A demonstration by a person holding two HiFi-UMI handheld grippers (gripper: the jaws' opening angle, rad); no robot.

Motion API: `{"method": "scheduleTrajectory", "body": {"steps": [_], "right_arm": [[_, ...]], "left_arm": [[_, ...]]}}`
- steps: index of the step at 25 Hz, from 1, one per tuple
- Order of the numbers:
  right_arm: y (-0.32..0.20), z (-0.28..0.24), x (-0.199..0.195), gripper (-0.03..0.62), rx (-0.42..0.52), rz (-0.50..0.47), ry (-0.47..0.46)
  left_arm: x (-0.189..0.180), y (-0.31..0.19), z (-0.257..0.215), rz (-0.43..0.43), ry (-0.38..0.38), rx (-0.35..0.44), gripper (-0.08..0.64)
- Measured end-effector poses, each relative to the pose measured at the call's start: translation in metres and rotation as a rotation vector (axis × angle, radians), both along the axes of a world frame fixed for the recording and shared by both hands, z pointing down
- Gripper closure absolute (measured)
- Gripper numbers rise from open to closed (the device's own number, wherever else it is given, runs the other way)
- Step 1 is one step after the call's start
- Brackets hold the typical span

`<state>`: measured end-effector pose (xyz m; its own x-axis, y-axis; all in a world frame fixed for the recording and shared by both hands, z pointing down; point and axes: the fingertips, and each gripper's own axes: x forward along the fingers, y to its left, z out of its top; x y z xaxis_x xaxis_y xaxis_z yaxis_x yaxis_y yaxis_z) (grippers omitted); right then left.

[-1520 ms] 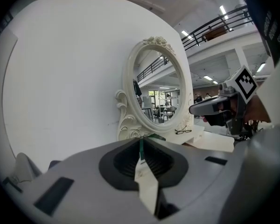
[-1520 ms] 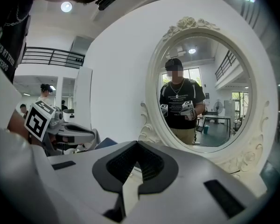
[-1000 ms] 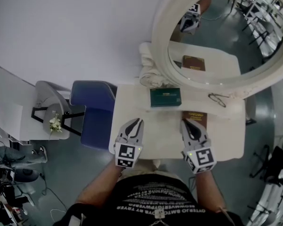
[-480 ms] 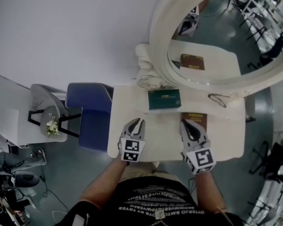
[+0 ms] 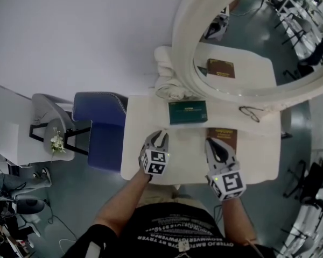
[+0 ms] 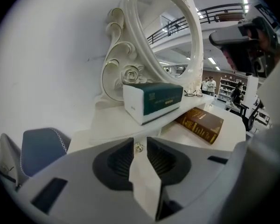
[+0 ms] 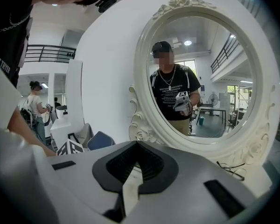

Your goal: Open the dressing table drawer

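Left gripper hangs at the dressing table's front edge. Its own camera shows jaws just opening, the drawer knob below the green box between them, untouched. Right gripper: jaws together, empty. I'd pinch that small, slick knob.

Left claw has dropped and moved in over the front edge of the bench. In the head view it sits a bit further right and looks smaller than before. Its jaws have just been opening: the tips now stand apart, with the small drawer knob in the gap between them and the pads not pressing on it.
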<state>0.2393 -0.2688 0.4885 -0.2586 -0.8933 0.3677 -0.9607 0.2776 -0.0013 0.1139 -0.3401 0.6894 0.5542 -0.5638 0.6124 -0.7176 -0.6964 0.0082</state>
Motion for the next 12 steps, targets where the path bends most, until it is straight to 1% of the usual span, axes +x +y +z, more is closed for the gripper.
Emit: {"method": "scheduleTrajectory", "body": {"steps": [3, 7, 12], "right_arm": [[0.000, 0.004, 0.004, 0.591, 0.000, 0.009, 0.006], [-0.001, 0.004, 0.001, 0.591, -0.002, -0.003, 0.004], [0.001, 0.003, -0.004, 0.591, -0.008, -0.011, -0.008]], "left_arm": [[0.001, -0.004, 0.013, -0.013, -0.012, -0.032, 0.474], [0.005, -0.006, 0.032, -0.007, -0.061, -0.057, 0.459], [0.013, -0.010, 0.043, -0.002, -0.062, -0.073, 0.440]]}}
